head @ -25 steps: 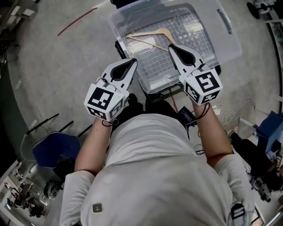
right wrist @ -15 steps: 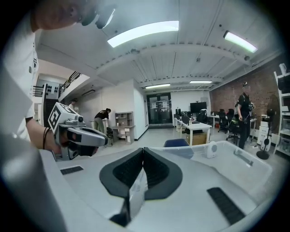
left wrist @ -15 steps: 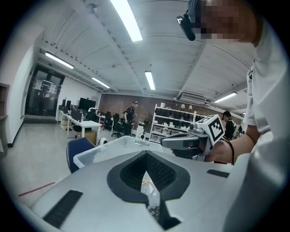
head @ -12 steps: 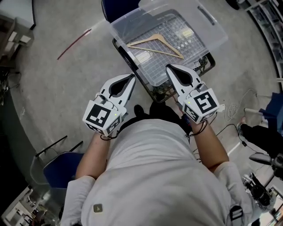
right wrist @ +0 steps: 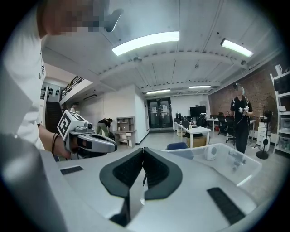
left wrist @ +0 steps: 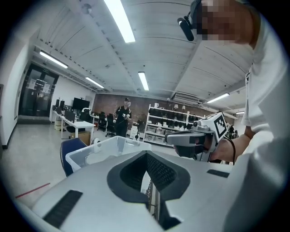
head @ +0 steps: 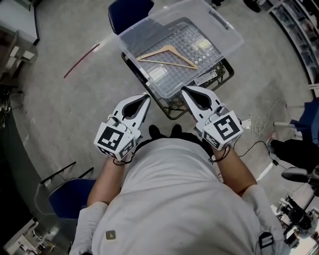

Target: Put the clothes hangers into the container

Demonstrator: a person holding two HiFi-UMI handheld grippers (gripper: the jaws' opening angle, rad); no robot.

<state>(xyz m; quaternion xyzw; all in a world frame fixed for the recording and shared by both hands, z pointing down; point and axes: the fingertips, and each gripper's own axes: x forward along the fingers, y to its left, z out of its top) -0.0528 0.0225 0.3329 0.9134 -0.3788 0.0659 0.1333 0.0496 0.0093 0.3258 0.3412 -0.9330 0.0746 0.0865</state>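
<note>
A wooden clothes hanger point(head: 155, 52) lies flat on the bottom of the clear plastic container point(head: 133, 56), about midway along it, with its straight bar towards the container's near side. It is touched by neither gripper. A few white labels point(head: 158, 73) show through the container's floor beside the hanger. The container rests on a black wire cart point(head: 174, 108), whose frame sticks out past the container's near edge.

The right gripper point(head: 185, 91) is just off that near edge, its tip over the cart frame in the head view. Its jaws are pressed together with nothing between them. The left gripper point(head: 144, 99) is beside the container's near left corner, over bare floor. Its own view shows its pads meeting at the tip, and it is empty too. Both point towards the container.

A blue chair point(head: 130, 10) stands past the container's far side, and a red strip point(head: 81, 61) lies on the floor well to the left.
</note>
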